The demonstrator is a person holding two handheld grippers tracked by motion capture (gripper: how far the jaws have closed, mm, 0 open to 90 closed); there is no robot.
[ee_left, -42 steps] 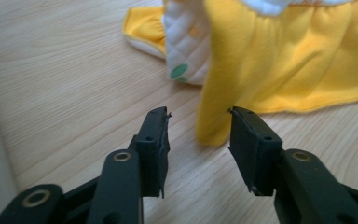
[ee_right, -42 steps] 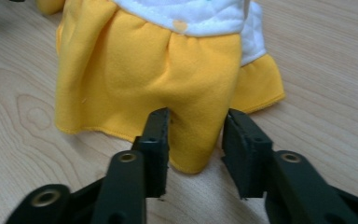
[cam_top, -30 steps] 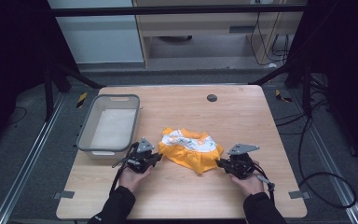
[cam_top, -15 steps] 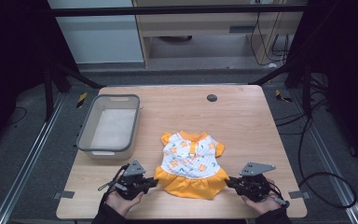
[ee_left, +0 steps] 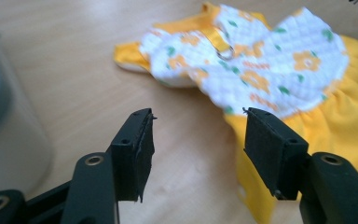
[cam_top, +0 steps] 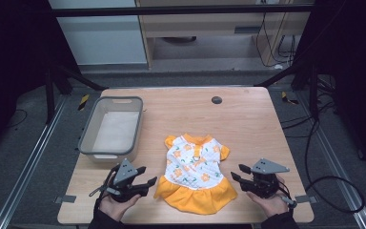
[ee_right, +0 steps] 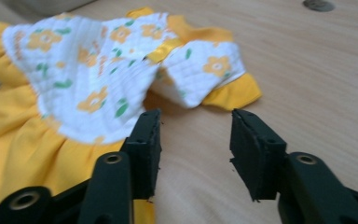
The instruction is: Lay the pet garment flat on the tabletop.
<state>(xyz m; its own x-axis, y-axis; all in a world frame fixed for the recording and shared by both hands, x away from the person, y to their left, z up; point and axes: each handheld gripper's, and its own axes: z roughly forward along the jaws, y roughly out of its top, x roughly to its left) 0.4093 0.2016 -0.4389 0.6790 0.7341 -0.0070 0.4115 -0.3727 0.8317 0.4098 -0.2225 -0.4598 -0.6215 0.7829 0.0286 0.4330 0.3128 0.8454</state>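
A small dress [cam_top: 196, 174] lies spread flat on the wooden table [cam_top: 248, 119], its white flowered top toward the far side and its yellow skirt toward the near edge. My left gripper [cam_top: 147, 182] rests just left of the skirt's hem, open, its jaws having just been opening with nothing between them. In the left gripper view the dress [ee_left: 270, 70] lies beyond my left gripper [ee_left: 198, 140]. My right gripper [cam_top: 236, 173] sits just right of the skirt, open, its jaws also just opened and holding nothing. The dress [ee_right: 88, 79] lies past my right gripper [ee_right: 196, 149] in the right gripper view.
A grey plastic tub [cam_top: 88, 141] stands on the table's left side, behind my left gripper. A dark round grommet [cam_top: 216, 99] sits near the far edge. Bare wood lies right of the dress and beyond it.
The bunched dress was drawn toward the near edge and spread flat. Both grippers moved nearer and apart, then let go of the skirt's corners and opened.
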